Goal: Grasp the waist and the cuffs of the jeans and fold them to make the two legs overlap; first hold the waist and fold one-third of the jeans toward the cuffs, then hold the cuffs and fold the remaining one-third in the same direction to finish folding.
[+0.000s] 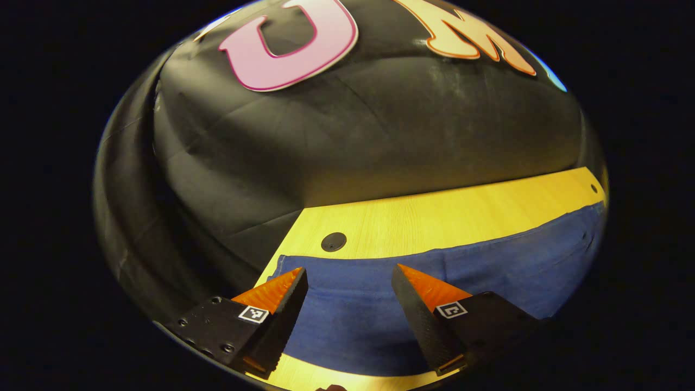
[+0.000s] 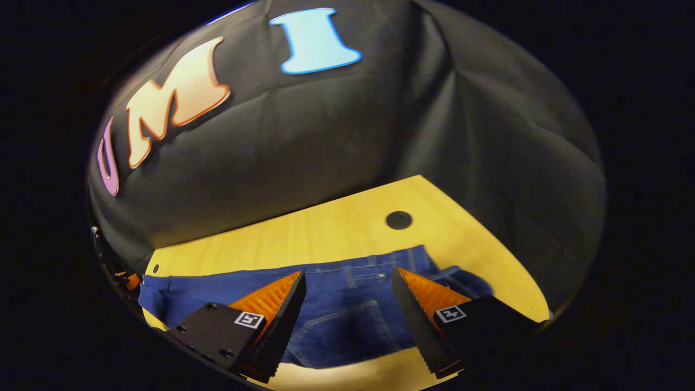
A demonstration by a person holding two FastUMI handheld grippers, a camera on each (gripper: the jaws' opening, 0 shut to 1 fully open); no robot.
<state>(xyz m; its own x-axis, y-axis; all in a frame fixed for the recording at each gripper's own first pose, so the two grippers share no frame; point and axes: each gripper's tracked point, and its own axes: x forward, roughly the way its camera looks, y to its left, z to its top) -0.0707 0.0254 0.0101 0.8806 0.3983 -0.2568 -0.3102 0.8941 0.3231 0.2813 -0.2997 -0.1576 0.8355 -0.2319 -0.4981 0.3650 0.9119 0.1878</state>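
Blue denim stretches across a pale wooden bench (image 1: 434,217) in the left gripper view, where the jeans (image 1: 434,266) lie flat with one end near the bench's corner. That end's straight edge runs just below a dark round plug (image 1: 333,241) set into the wood. The left tongs (image 1: 349,269) stand wide open above the cloth, fingers spread apart and gripping nothing, with denim showing between them. Whether the tips touch the fabric cannot be told. A strip of bare wood runs along the near side of the jeans, and the black cloth wall (image 1: 380,136) rises behind the bench.

Seen from the right gripper view, the jeans (image 2: 347,309) show their waist end, with a stitched back pocket (image 2: 347,328) and belt loops visible between the fingers. The right tongs (image 2: 348,271) are likewise open and hold nothing, poised over the pocket area. A second dark round plug (image 2: 399,220) sits in the bench (image 2: 326,233) beyond the waistband. The denim runs off toward the left of this view, lying flat on the wood.
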